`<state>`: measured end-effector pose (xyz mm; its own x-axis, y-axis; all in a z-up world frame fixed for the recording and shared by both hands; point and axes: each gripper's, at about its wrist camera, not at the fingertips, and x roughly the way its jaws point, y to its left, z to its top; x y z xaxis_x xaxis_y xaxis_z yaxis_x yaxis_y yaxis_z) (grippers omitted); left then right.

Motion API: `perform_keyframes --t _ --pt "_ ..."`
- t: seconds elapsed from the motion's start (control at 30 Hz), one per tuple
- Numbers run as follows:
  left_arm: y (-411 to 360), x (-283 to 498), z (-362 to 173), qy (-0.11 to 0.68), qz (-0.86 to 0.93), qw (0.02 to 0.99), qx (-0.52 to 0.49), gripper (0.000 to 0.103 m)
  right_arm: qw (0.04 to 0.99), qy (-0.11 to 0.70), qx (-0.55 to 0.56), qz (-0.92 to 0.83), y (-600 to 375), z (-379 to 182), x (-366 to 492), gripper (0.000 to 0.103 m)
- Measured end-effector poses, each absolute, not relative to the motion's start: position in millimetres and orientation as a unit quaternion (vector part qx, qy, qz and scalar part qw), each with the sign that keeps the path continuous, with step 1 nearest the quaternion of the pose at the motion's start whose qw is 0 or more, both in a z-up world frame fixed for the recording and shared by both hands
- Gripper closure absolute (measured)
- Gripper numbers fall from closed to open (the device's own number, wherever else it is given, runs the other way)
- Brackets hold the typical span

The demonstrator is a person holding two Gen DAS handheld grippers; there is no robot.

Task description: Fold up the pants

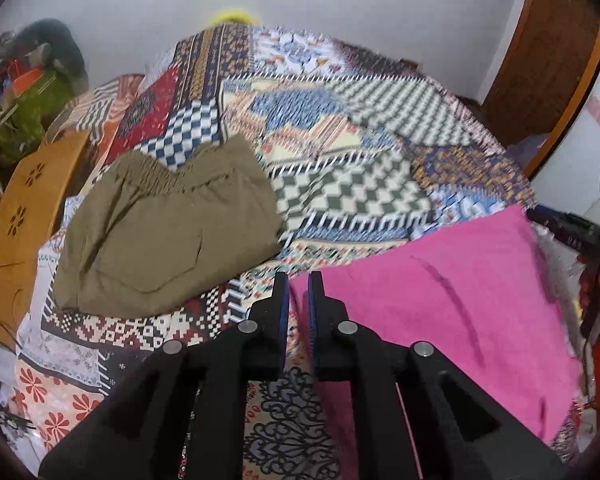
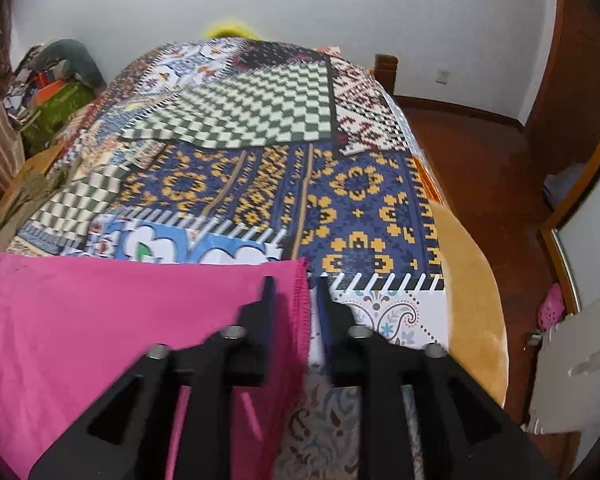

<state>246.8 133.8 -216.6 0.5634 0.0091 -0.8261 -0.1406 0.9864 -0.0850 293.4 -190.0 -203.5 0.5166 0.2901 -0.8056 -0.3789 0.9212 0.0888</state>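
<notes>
Pink pants (image 1: 452, 300) lie flat on a patchwork bedspread; they also show in the right wrist view (image 2: 120, 320). My left gripper (image 1: 299, 280) hovers at their left edge, jaws a narrow gap apart, with a sliver of pink between them; nothing is clearly held. My right gripper (image 2: 292, 284) stands at their right hemmed edge, open, with the hem between the fingers. Folded olive-khaki pants (image 1: 168, 232) lie to the left on the bed. The right gripper also appears at the right edge of the left wrist view (image 1: 596, 240).
The patchwork bedspread (image 2: 260, 184) covers the bed. An orange wooden board (image 1: 24, 216) stands at the bed's left side. Clutter with a green bag (image 1: 32, 112) sits far left. A wooden floor (image 2: 492, 184) and a door lie to the right.
</notes>
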Motion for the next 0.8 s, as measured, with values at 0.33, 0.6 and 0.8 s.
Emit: perform_keyframes --t 0.33,0.6,0.8 --pt "79.5 259.6 -236.8 0.493 -0.012 0.869 -0.050 0.069 0.828 0.490 -0.049 0.267 -154.3 -221.4 264.1 0.063" --pt "76.8 238.6 -247.3 0.502 0.000 0.865 -0.013 0.063 0.822 0.506 -0.067 0.251 -173.7 -228.5 237.4 0.057" --pt "93.7 210.4 -229.6 0.499 0.021 0.866 -0.042 0.062 0.821 0.516 -0.073 0.233 -188.7 -218.6 221.0 0.057"
